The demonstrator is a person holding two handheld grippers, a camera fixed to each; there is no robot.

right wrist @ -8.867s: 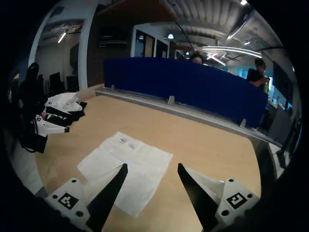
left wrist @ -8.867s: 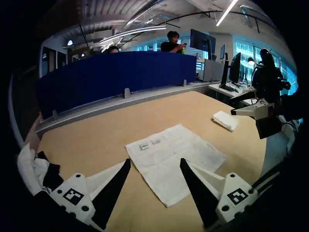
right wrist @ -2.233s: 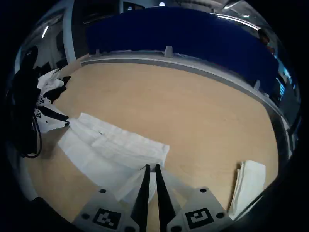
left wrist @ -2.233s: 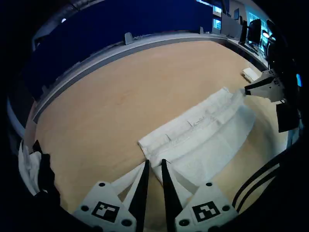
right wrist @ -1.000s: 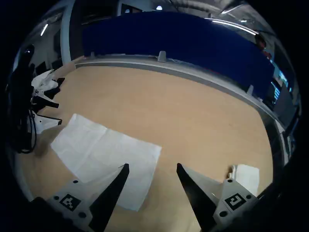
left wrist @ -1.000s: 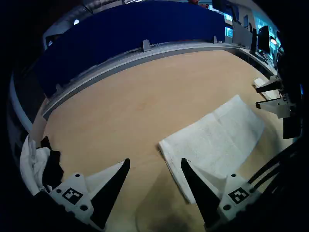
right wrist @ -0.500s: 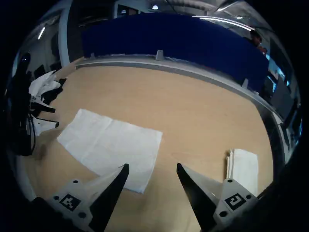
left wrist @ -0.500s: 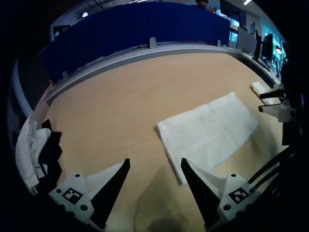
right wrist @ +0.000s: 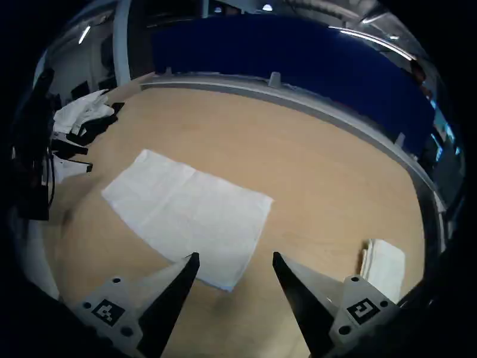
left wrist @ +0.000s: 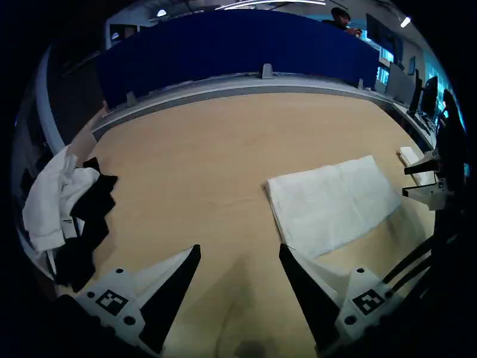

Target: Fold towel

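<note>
The towel (right wrist: 188,215) is seen lying flat on the wooden table (left wrist: 197,149) as a white rectangle, with a faint crease line across its middle. It is touched by neither gripper. The left gripper (left wrist: 238,247) is held above the table with its fingers spread wide and nothing between them; in the left gripper view, the towel's near corner is found just beyond the tip of one finger. The right gripper (right wrist: 234,255) is likewise held wide apart and empty, with the towel's near edge just beyond its fingertips. A small folded white cloth (right wrist: 383,265) is set well apart from the towel, near the table's edge. A heap of white and black clothes (left wrist: 65,203) is piled at the opposite end. The far side of the table is closed off by a blue partition (left wrist: 238,48).
</note>
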